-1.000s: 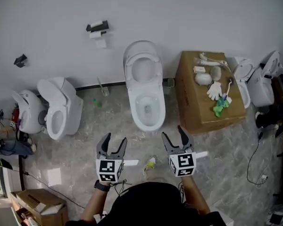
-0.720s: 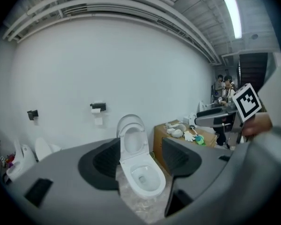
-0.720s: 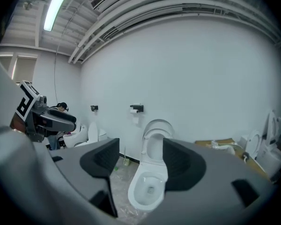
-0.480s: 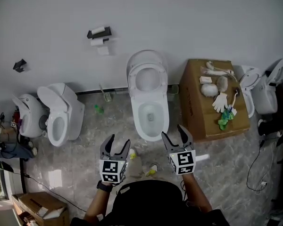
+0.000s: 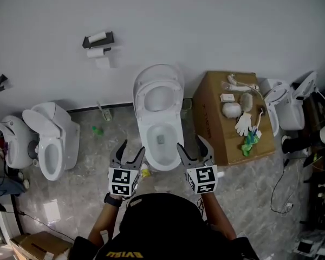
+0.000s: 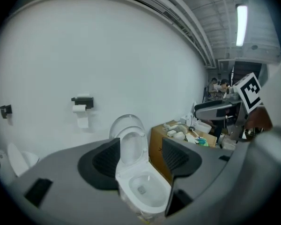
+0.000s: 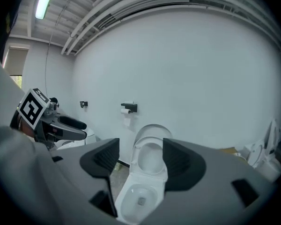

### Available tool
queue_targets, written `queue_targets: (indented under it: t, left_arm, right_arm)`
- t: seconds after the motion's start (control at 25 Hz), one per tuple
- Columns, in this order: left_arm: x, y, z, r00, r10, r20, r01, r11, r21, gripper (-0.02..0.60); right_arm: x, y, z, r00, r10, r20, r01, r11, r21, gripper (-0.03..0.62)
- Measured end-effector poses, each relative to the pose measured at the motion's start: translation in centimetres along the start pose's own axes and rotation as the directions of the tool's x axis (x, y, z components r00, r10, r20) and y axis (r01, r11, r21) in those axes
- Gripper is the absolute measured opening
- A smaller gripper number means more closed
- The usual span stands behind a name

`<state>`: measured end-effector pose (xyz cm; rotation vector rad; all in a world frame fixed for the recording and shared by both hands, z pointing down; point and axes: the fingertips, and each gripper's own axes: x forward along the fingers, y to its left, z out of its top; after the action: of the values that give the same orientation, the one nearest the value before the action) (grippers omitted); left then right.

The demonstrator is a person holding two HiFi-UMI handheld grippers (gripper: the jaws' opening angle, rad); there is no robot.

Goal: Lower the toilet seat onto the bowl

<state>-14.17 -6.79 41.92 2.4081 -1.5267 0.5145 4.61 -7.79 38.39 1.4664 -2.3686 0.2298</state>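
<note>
1. the toilet seat [image 5: 142, 101] stands raised, leaning back with the lid against the wall behind the toilet bowl [image 5: 145, 140]; it is not down on the bowl's rim.
2. the left gripper [image 5: 131, 148] is held at the bowl's front left edge. its jaws are spread wide with nothing gripped; its own view shows only the toilet beyond the gap.
3. the right gripper [image 5: 192, 143] is held at the bowl's front right edge. its jaws are also wide apart and empty, and neither gripper touches the seat.
4. a cardboard box [image 5: 208, 118] sits just right of the bowl, with a white glove [image 5: 243, 123] and small items on top.
5. a toilet paper holder [image 5: 97, 39] is on the wall up and left of the bowl.
6. another toilet [image 5: 49, 140] stands well left of the bowl.
</note>
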Motion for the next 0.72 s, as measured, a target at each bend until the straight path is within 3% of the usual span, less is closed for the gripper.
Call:
queue_targets:
  t: [0.16, 0.4, 0.56, 0.72]
  left_arm:
    - [4.1, 2.8, 2.4, 0.997, -0.07, 0.019, 0.07, 0.998, 0.007, 0.288]
    - [9.5, 6.5, 2.4, 0.99, -0.142, -0.008, 0.142, 0.99, 0.009, 0.289]
    - [12.2, 6.9, 1.8, 0.988, -0.151, -0.039, 0.151, 0.988, -0.003, 0.288]
    - [14.1, 6.9, 1.8, 0.991, -0.114, -0.069, 0.115, 0.993, 0.013, 0.288]
  right_arm:
    - [4.6, 0.1, 1.8, 0.999, -0.022, -0.028, 0.021, 0.999, -0.024, 0.287]
    - [10.1, 0.1, 2.7, 0.995, -0.033, -0.091, 0.029, 0.999, -0.042, 0.288]
    - [12.0, -1.7, 1.2, 0.989, -0.029, -0.148, 0.021, 0.998, -0.055, 0.287]
    - [14.8, -4.1, 0.0, 0.988, 0.016, -0.153, -0.025, 0.998, -0.061, 0.287]
